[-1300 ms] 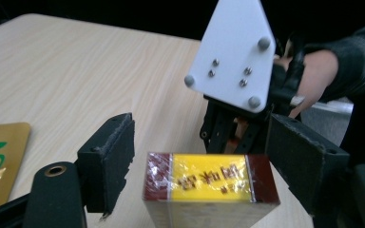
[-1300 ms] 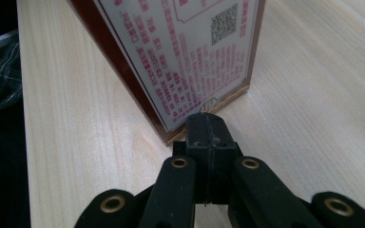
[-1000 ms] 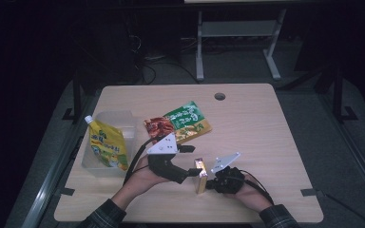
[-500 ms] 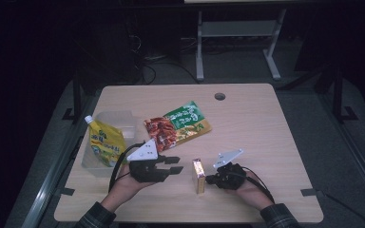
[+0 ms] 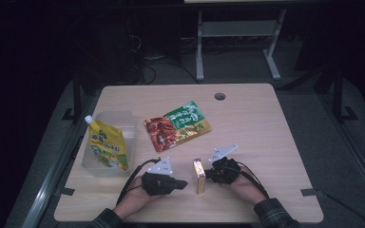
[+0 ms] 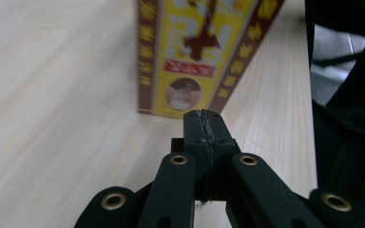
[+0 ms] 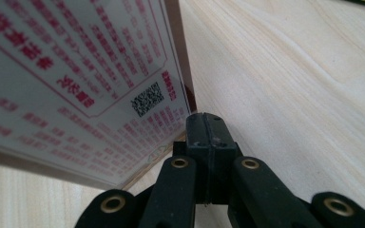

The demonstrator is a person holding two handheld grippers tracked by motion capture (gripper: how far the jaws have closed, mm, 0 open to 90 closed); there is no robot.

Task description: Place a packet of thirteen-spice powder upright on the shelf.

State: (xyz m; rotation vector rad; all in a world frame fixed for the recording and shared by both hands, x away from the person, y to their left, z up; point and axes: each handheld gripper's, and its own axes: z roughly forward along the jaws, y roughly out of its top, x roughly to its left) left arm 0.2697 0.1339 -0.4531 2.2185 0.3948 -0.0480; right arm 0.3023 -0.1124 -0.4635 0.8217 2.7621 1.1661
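A small yellow-and-brown box [image 5: 198, 175] stands upright near the table's front edge, between my two grippers. My left gripper [image 5: 184, 183] lies just left of it, jaws shut on nothing and pointing at the box. In the left gripper view the shut left gripper [image 6: 203, 115] stops short of the box's yellow printed face [image 6: 190, 52]. My right gripper [image 5: 208, 173] sits close on the box's right side, also shut and empty. In the right gripper view the right gripper [image 7: 205, 116] nearly meets the box's white label face with a QR code [image 7: 76, 76].
A clear plastic bin [image 5: 123, 124] at the left holds a yellow spouted pouch [image 5: 105, 147]. A red snack packet [image 5: 161, 133] and a green one [image 5: 189, 119] lie mid-table. A cable hole [image 5: 219, 96] is at the back. Bare wood [image 5: 266, 137] lies to the right.
My left gripper has drawn back from above the box toward the front edge and now rests low beside it. The box still stands, and the right gripper has barely moved.
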